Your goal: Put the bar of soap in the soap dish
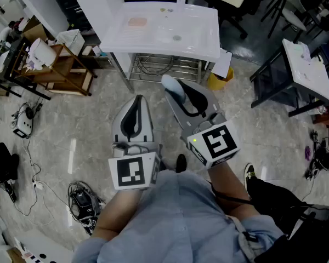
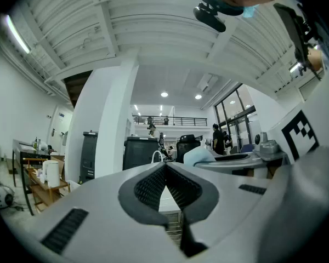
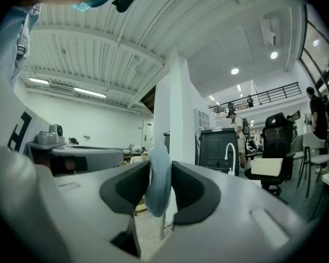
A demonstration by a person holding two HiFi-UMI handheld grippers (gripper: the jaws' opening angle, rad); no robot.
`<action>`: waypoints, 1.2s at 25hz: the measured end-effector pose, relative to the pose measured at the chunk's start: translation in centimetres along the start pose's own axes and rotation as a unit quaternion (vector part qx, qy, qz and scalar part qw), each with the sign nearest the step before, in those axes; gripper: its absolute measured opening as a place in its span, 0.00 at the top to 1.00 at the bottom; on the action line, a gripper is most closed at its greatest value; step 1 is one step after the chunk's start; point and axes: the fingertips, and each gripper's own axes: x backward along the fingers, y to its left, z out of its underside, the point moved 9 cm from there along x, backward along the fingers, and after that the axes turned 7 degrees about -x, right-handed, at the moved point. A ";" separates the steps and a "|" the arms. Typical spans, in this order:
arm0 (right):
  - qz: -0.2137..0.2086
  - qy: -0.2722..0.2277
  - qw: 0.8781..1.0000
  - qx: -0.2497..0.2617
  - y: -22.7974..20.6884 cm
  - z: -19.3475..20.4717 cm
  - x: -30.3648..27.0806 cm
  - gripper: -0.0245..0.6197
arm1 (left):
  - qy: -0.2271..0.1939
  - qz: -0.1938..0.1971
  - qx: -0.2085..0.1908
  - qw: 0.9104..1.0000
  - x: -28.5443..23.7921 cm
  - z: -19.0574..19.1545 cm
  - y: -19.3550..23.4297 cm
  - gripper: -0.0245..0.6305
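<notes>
Pale-blue soap [image 3: 157, 193]: upright, pinched between the right gripper's pads, poking past the tips
Right gripper [image 1: 175, 92]: clamped on the soap, level, short of white table [image 1: 200, 44]
Left gripper [image 2: 165, 175]: jaws together, nothing between them

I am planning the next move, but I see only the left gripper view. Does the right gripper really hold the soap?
Observer: Yes. In the right gripper view the right gripper has its pads pressed on both sides of the pale blue soap bar.
Operator: Where is the dish?
Observer: The head view shows a pinkish dish on the white sink unit, towards its left in the picture.
Operator: Are the grippers over it?
Observer: No. The left gripper and the right one are over the floor, short of the unit.
</notes>
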 end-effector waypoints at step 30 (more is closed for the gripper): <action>-0.039 0.005 0.999 -0.029 -7.6 1.6 -3.5 0.77 | 0.019 -0.015 -0.007 1.000 -7.1 2.2 -1.8 0.95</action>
